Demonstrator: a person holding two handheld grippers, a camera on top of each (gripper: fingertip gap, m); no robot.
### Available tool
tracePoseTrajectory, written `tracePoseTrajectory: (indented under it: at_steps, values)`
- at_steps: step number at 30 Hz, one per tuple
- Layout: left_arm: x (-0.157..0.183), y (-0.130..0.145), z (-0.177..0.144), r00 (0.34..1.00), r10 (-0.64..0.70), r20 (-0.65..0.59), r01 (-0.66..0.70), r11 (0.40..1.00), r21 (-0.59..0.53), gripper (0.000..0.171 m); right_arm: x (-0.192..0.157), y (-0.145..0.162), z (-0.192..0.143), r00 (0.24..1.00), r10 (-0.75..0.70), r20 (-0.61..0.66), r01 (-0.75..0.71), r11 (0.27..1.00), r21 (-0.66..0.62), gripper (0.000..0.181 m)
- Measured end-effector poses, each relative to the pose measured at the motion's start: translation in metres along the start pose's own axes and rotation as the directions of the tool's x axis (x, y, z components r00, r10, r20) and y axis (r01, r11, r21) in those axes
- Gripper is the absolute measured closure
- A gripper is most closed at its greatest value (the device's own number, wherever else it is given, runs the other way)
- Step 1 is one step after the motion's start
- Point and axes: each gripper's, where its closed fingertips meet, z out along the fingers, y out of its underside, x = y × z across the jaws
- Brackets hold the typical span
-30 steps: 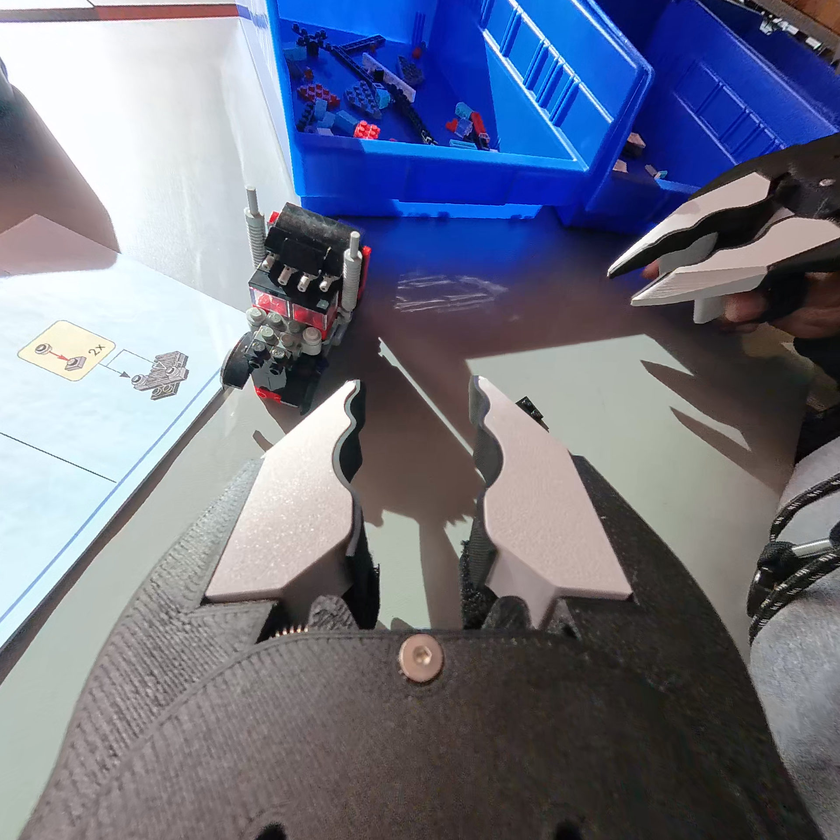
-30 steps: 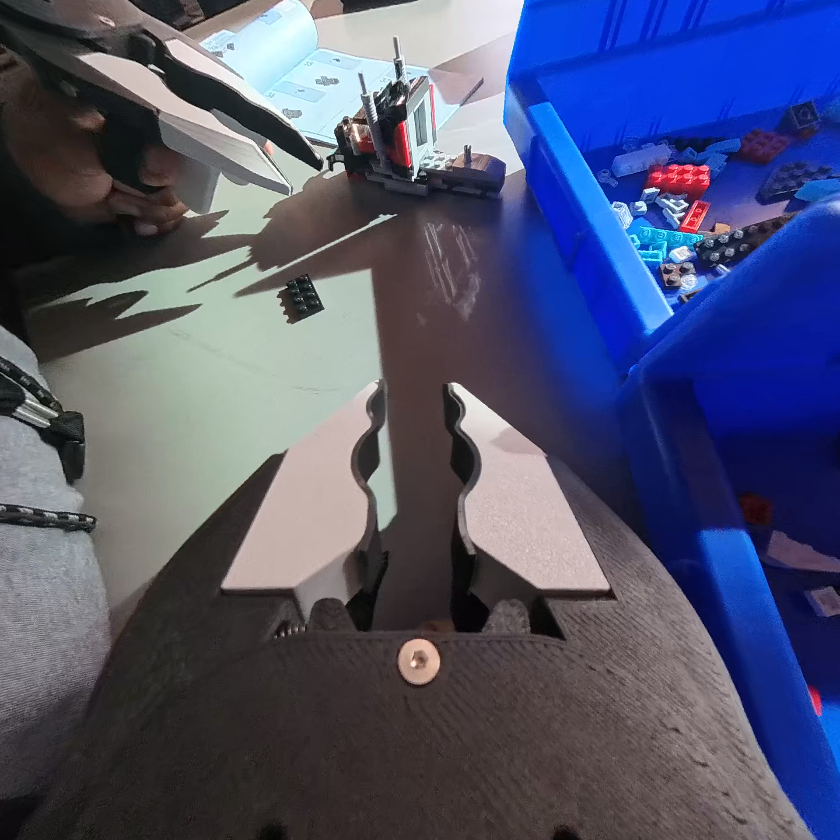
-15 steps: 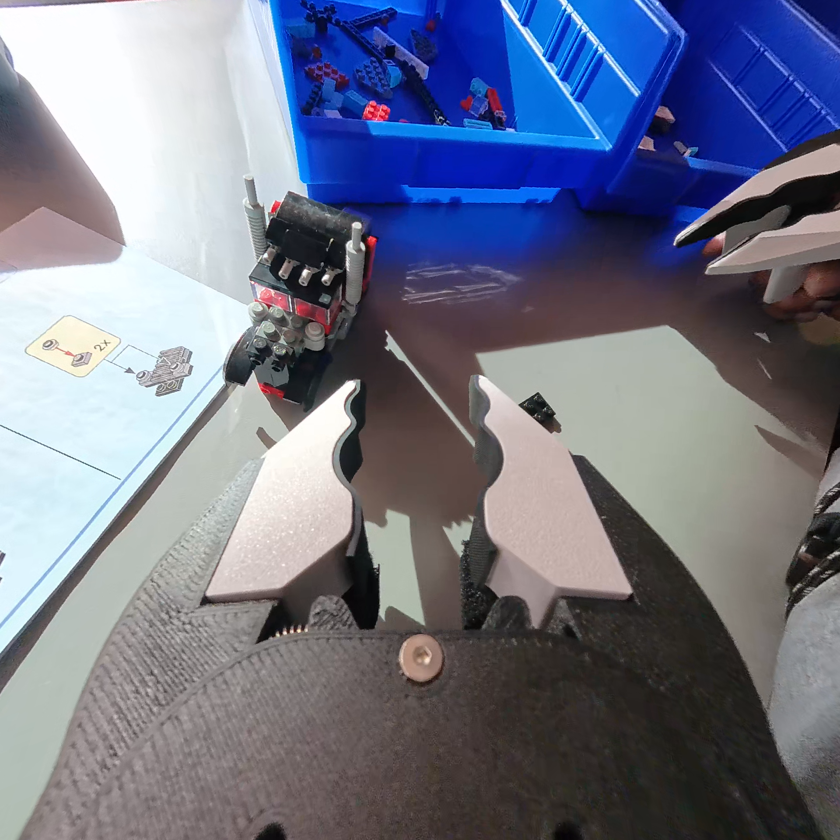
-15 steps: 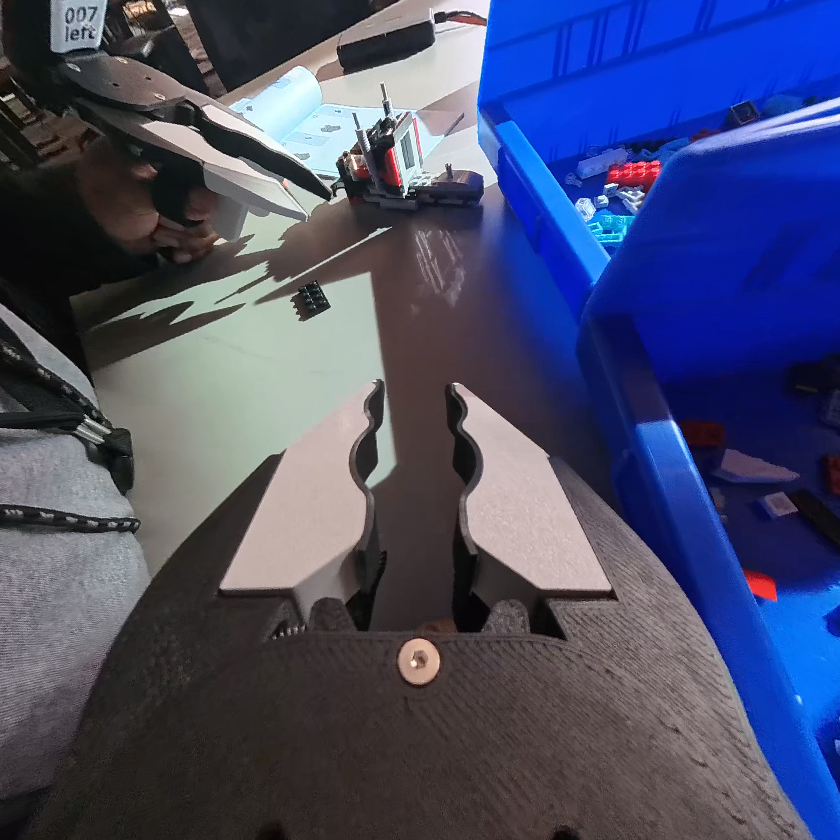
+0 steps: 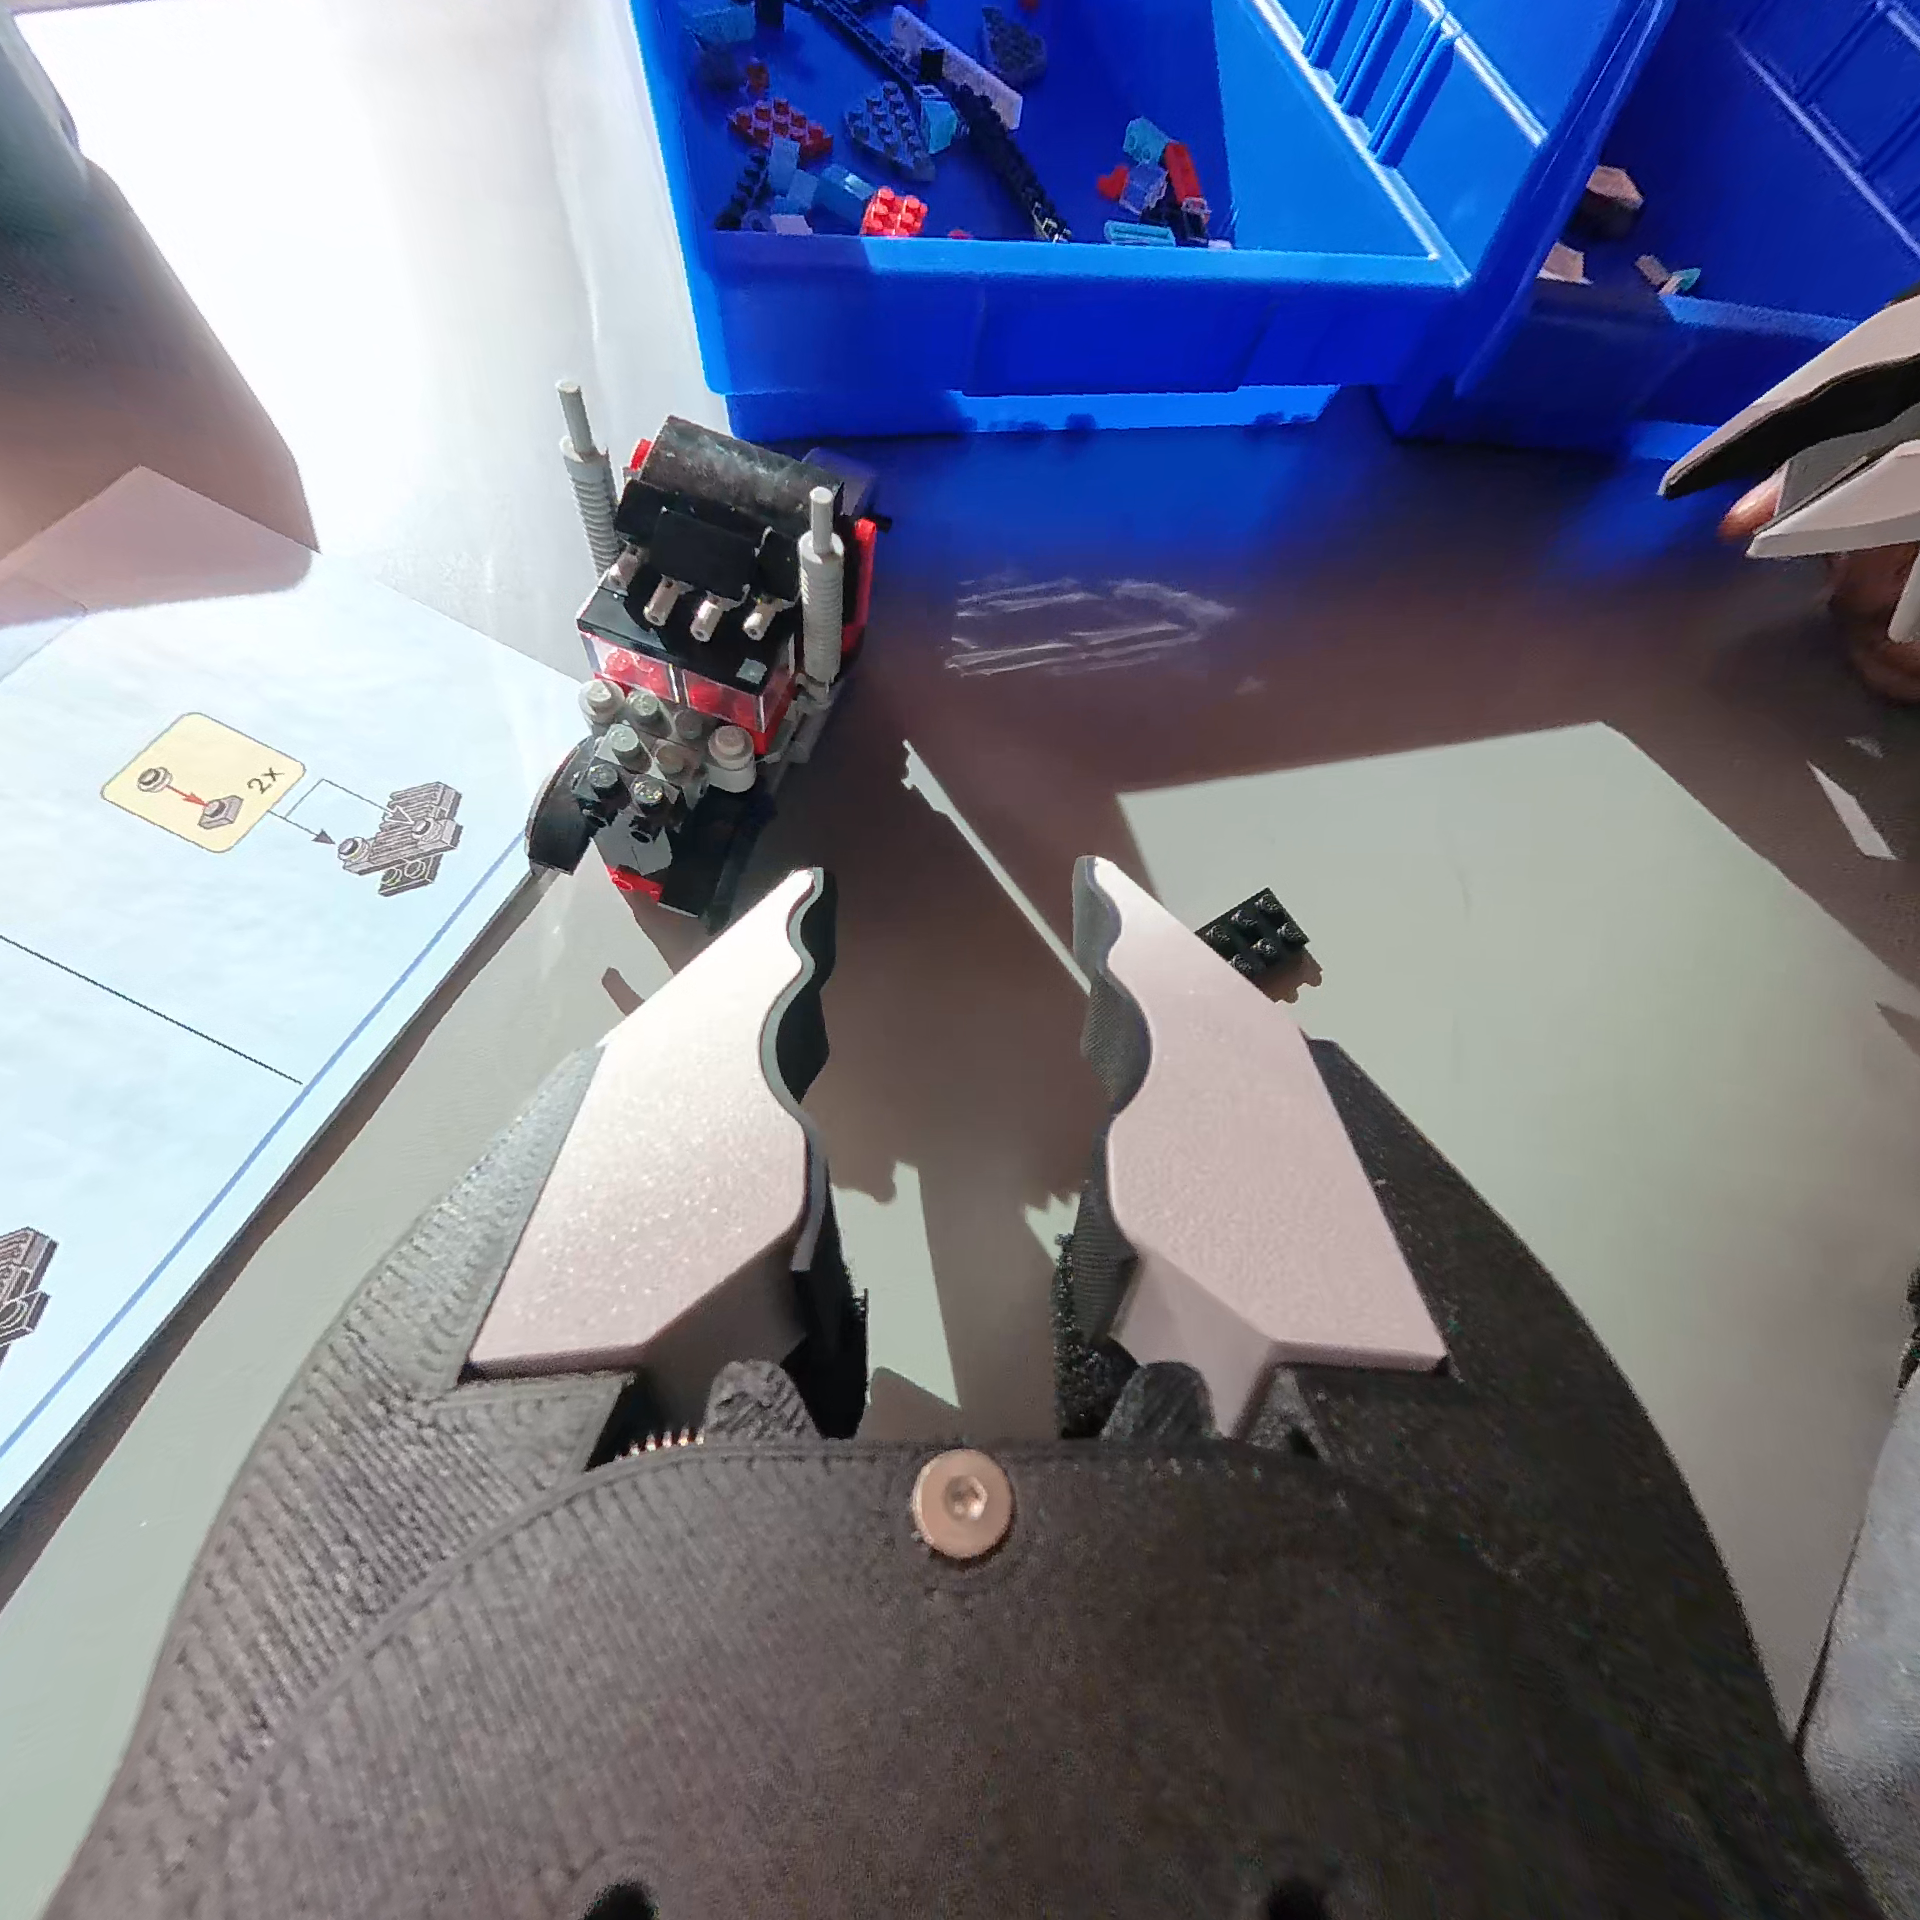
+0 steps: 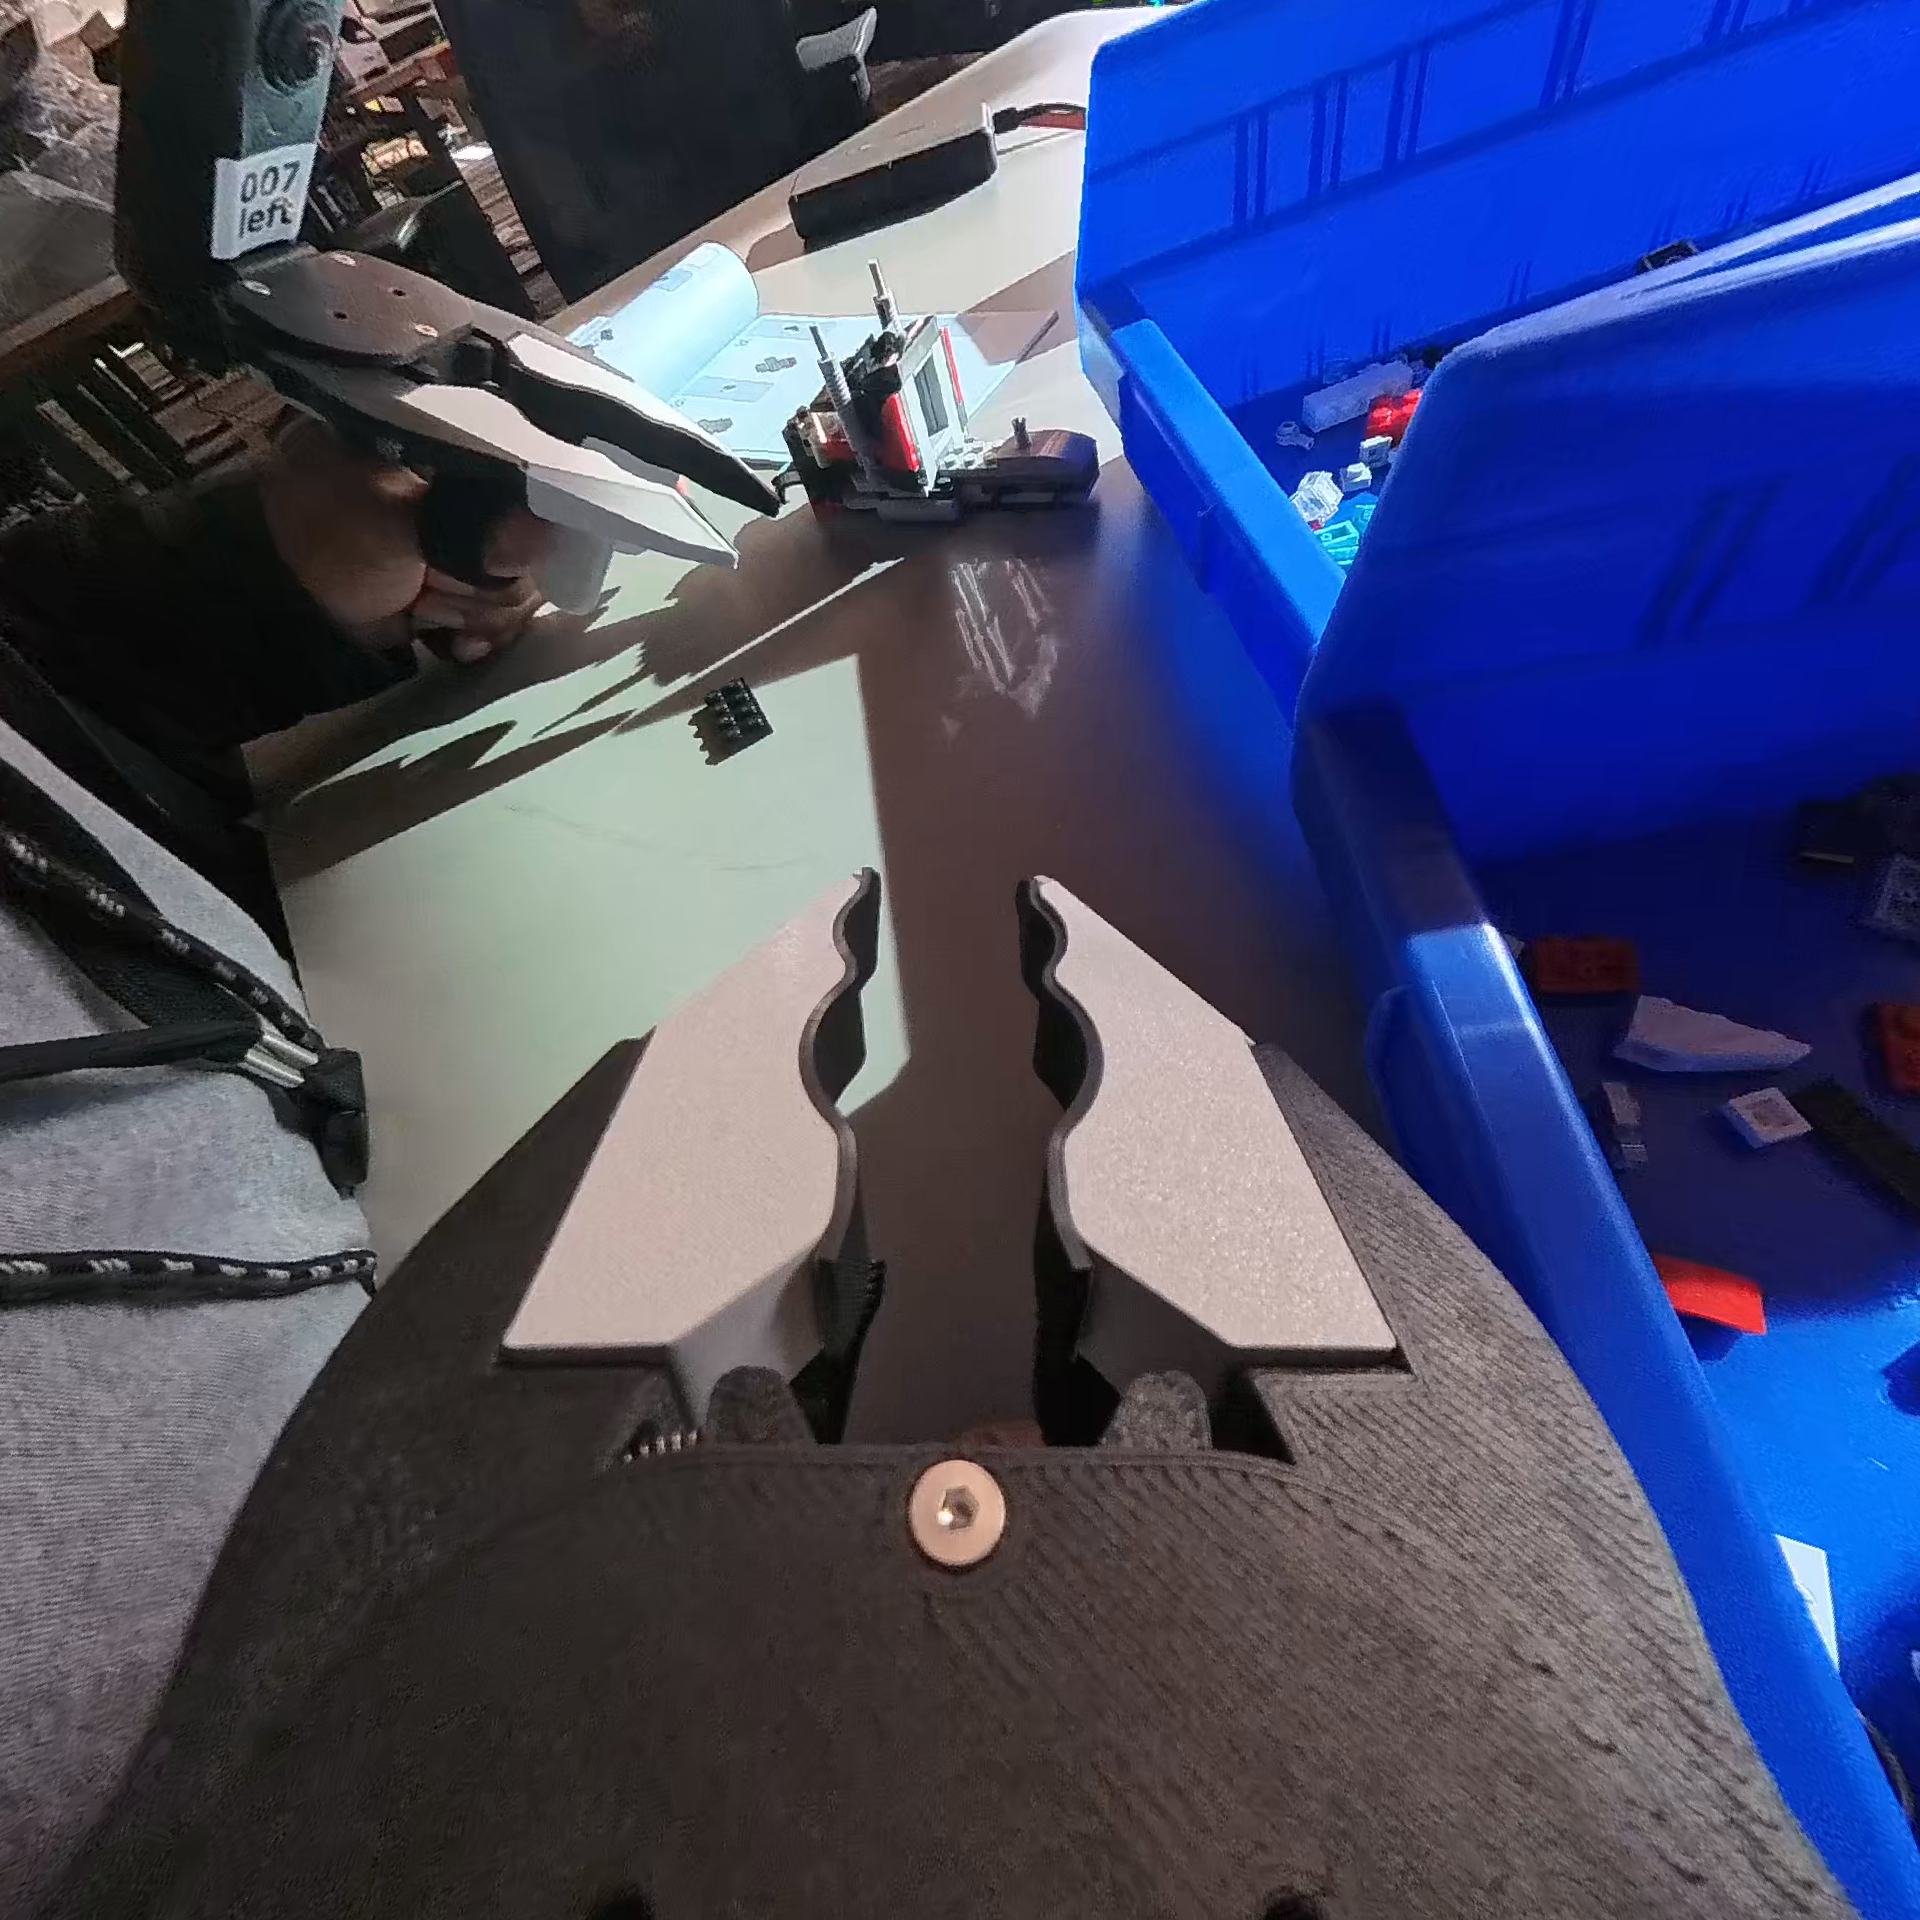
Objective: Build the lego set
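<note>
Your left gripper gapes empty behind the truck; your right gripper, narrower, empty, flanks the bin

Smooth grey tabletop, half sunlit, half shadowed. Resting on it: partly built black-and-red brick truck touching open pale-blue instruction booklet; small black studded plate; 2 blue plastic bins of loose bricks; black box at far edge.
</note>
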Motion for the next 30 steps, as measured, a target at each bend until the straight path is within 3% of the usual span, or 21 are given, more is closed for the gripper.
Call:
tracePoseTrajectory:
  at_steps: [30]
  values:
    - [-0.0005,0.0012,0.0013,1.000,0.010,0.012,-0.010,1.000,-0.008,0.124,0.0010,-0.0003,-0.0001,1.000,0.014,0.005,-0.014,1.000,0.003,0.154]
